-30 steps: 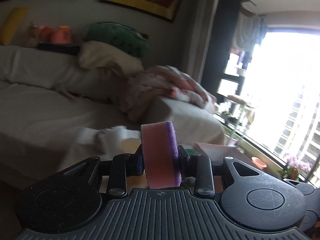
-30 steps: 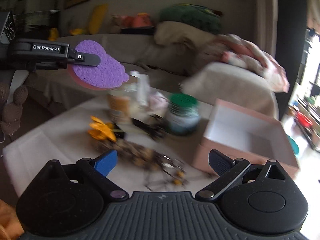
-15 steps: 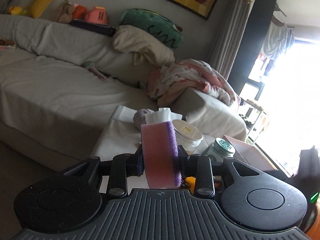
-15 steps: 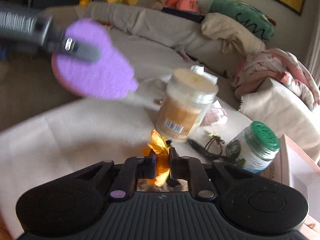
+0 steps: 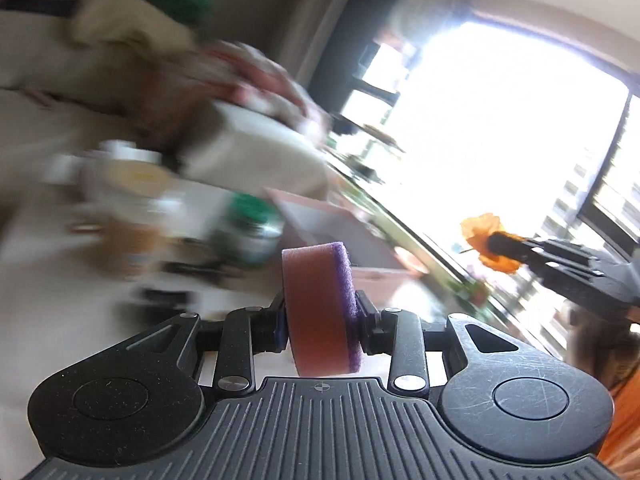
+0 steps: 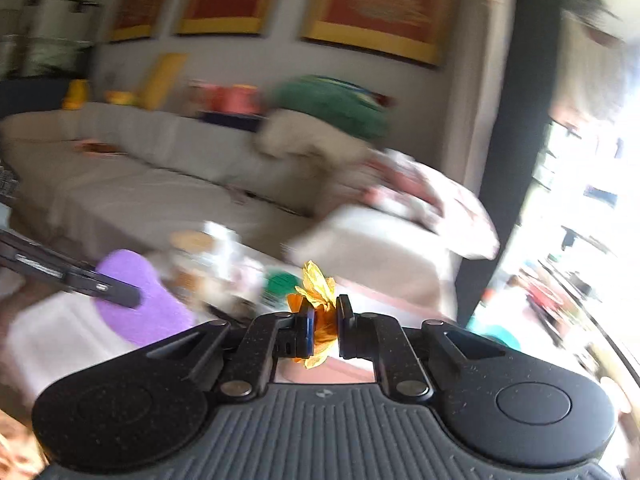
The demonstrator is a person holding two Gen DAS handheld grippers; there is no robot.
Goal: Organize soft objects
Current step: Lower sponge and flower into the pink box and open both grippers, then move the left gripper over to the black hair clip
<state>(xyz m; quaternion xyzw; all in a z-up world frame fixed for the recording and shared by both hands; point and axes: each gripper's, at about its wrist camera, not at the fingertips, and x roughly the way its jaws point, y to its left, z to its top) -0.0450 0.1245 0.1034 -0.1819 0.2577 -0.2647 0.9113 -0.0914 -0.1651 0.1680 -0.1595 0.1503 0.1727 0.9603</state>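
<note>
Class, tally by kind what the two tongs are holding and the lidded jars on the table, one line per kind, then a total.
Pink-and-purple sponge, in the left tongs: 1
Orange-yellow fabric flower, in the right tongs: 1
Lidded jars: 2, one with a green lid and one with a pale lid
Total: 4

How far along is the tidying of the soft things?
Midway, apparently. Nothing visibly put away yet. In hand: the left gripper clamps the pink-and-purple sponge, the right gripper pinches an orange fabric flower. Left: placing both, perhaps in the pink box.
</note>
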